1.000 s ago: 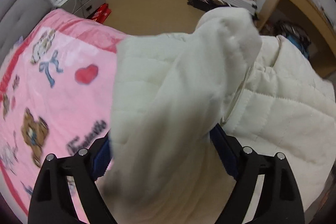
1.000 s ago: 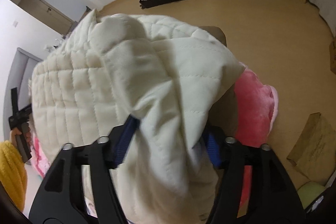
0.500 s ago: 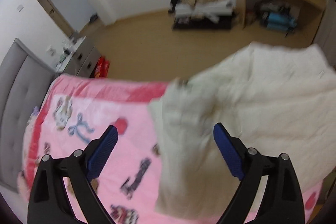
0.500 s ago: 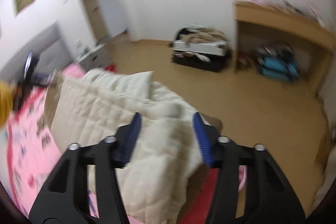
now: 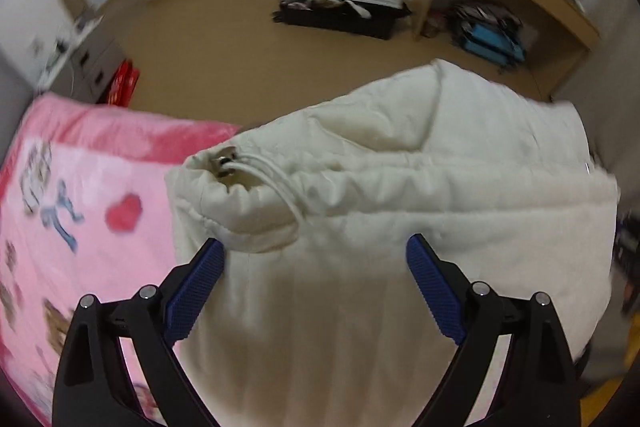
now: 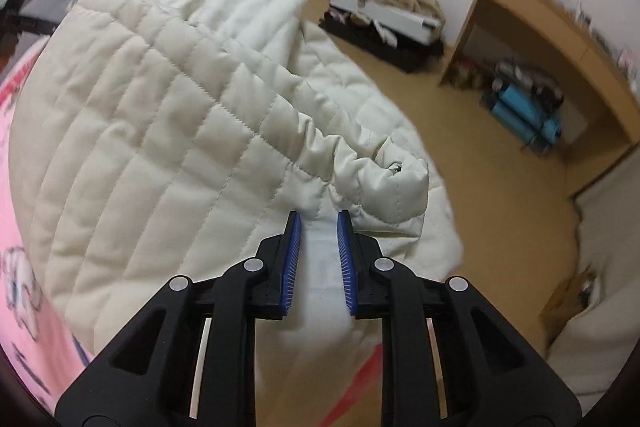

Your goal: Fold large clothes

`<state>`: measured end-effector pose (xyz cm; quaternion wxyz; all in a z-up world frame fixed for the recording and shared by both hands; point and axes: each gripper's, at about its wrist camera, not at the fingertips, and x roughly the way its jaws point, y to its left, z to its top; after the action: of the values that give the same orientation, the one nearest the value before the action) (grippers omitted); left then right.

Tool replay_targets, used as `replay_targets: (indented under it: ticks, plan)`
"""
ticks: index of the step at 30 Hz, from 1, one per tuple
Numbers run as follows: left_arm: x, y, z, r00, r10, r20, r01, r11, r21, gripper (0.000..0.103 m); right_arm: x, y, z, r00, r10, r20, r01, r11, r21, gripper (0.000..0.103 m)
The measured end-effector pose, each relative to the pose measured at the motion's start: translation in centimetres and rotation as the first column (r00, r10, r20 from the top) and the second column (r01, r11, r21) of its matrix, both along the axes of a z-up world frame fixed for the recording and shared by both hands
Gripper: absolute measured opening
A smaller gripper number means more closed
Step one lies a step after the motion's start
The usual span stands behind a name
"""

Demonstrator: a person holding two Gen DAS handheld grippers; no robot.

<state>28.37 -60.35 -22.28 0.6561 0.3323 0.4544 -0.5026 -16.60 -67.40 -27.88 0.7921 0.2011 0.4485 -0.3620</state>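
Bedroom bed (image 5: 80, 163) holds a half-folded cream coat (image 5: 400, 187); left gripper (image 5: 316, 287) spread, right gripper (image 6: 317, 223) nearly pressed together, empty; next fold needs regrasping

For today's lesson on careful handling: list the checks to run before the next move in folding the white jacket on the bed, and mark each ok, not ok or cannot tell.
1. Left gripper free of cloth: ok, jaws wide apart, nothing between them.
2. Right gripper free of cloth: cannot tell, jaws narrow over the fabric with a gap showing.
3. Jacket lying on the pink blanket: ok.
4. Jacket lying flat: not ok, bunched and rumpled at the hem.
5. Drawcord tucked away: not ok, a loop hangs loose over the hem.
6. Fold edges lined up: cannot tell, the far side is hidden.
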Motion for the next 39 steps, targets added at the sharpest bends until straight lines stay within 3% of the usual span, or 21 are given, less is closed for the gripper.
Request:
replay_targets:
  ticks: [5, 14, 18, 20, 21, 22, 24, 26, 30, 32, 35, 39]
  plan:
    - [-0.5, -0.6, -2.0, 0.999, 0.045, 0.011, -0.045, 0.999, -0.006, 0.093, -1.1, -3.5, -2.2, 0.983, -0.111, 0.147, 0.081, 0.978, 0.192, 0.018]
    - [-0.7, 0.2, -4.0, 0.984, 0.18, 0.01, -0.18, 0.983, 0.023, 0.095, 0.6, -4.3, -3.1, 0.995, -0.06, 0.082, 0.04, 0.972, 0.233, 0.018]
    - [-3.0, -0.2, -1.9, 0.959, 0.215, 0.182, -0.221, 0.975, 0.015, 0.095, 1.3, -3.8, -1.1, 0.999, -0.021, 0.032, 0.016, 0.987, 0.159, 0.021]
    - [-4.4, 0.6, -0.3, 0.944, 0.219, 0.249, -0.217, 0.976, -0.033, 0.095, 0.3, -2.6, 1.7, 0.995, -0.022, 0.101, 0.015, 0.998, 0.068, 0.028]
    - [-4.9, 1.0, 0.3, 0.935, 0.23, 0.269, -0.224, 0.973, -0.055, 0.095, -0.3, -1.9, 3.0, 0.991, -0.016, 0.136, 0.014, 1.0, 0.017, 0.04]
    - [-5.6, 1.8, 1.3, 0.924, 0.251, 0.289, -0.236, 0.968, -0.086, 0.095, -0.9, -1.1, 4.5, 0.984, -0.006, 0.179, 0.011, 1.0, -0.029, 0.062]
    - [-7.2, 3.6, 3.3, 0.913, 0.287, 0.289, -0.249, 0.955, -0.161, 0.096, -2.1, 0.6, 7.6, 0.969, 0.013, 0.245, 0.011, 0.995, -0.097, 0.075]
    - [-8.9, 5.2, 5.0, 0.908, 0.313, 0.278, -0.257, 0.941, -0.222, 0.098, -2.8, 1.7, 9.4, 0.965, 0.024, 0.262, 0.008, 0.993, -0.121, 0.075]
    - [-13.3, 8.9, 9.7, 0.897, 0.369, 0.243, -0.267, 0.892, -0.366, 0.098, -3.8, 4.5, 13.2, 0.973, -0.021, 0.231, 0.066, 0.98, -0.187, 0.095]
    - [-15.9, 10.8, 11.7, 0.879, 0.417, 0.232, -0.305, 0.865, -0.399, 0.098, -4.5, 5.6, 14.9, 0.965, -0.051, 0.255, 0.103, 0.976, -0.193, 0.095]
    - [-19.2, 13.1, 14.0, 0.899, 0.408, 0.157, -0.31, 0.848, -0.429, 0.098, -5.6, 7.4, 16.7, 0.956, -0.086, 0.282, 0.15, 0.965, -0.214, 0.095]
    - [-23.2, 16.4, 16.4, 0.879, 0.451, 0.153, -0.339, 0.818, -0.465, 0.098, -6.4, 10.0, 18.5, 0.96, -0.093, 0.263, 0.167, 0.948, -0.273, 0.095]
